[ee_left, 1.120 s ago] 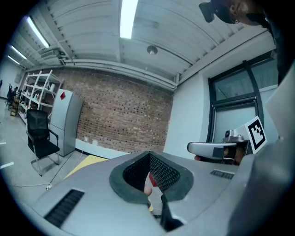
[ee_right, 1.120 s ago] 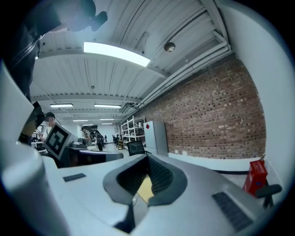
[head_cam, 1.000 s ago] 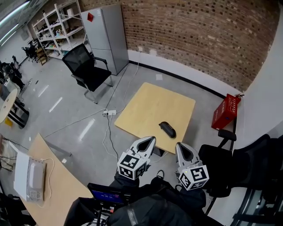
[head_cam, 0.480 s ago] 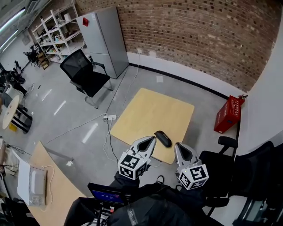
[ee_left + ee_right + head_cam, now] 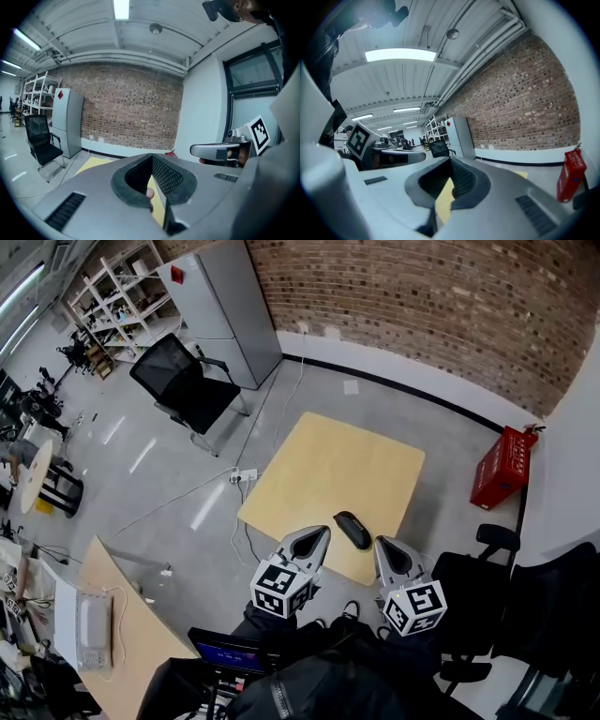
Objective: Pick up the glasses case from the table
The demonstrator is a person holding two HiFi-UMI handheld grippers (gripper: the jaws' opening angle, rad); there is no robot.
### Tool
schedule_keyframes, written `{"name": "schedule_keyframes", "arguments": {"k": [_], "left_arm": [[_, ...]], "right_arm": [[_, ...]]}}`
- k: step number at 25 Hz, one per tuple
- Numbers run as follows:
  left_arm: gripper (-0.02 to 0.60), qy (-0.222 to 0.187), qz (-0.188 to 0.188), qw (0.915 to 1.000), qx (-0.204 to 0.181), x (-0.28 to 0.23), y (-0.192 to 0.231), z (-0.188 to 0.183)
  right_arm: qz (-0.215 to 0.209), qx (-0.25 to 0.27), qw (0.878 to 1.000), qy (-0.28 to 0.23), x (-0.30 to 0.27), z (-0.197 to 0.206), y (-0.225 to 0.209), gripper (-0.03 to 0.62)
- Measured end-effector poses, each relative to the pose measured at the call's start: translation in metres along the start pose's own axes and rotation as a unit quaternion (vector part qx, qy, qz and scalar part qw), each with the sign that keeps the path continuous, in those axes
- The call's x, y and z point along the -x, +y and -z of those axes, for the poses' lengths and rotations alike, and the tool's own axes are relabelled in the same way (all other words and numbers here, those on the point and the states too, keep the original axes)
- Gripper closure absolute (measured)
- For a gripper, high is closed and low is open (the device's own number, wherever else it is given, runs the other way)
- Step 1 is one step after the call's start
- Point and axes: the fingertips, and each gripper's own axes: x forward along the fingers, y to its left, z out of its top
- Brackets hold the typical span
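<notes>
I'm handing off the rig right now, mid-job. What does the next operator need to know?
Left gripper: jaws together, holding nothing.
Right gripper: jaws together, holding nothing.
Glasses case: dark, lying on the wooden table near its near edge. In the head view it sits between the two gripper tips, and neither touches it.
Done: no grasp yet.
Left: open one gripper, close it on the case, lift it off the table.

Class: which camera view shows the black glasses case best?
The head view: the whole black oval glasses case lies unobstructed near the person's edge of the light wooden square table. The left and right gripper views show only a sliver of tabletop between their jaws; the case appears in neither.
</notes>
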Motion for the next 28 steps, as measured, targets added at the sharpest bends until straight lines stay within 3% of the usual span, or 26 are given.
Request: {"name": "schedule_keyframes", "arguments": {"k": [15,19,28], "left_arm": [[0.581,0.055,-0.020,0.9949,0.083,-0.010,0.074,0.058],[0.581,0.069,-0.026,0.9915,0.107,-0.013,0.095,0.074],[0.581,0.136,-0.037,0.9795,0.144,-0.026,0.121,0.150]], "right_arm": [[0.026,-0.005,0.993,0.115,-0.066,0.063,-0.004,0.589],[0.030,0.000,0.987,0.156,-0.086,0.090,-0.010,0.589],[0.025,0.006,0.968,0.251,-0.118,0.167,-0.035,0.589]]}}
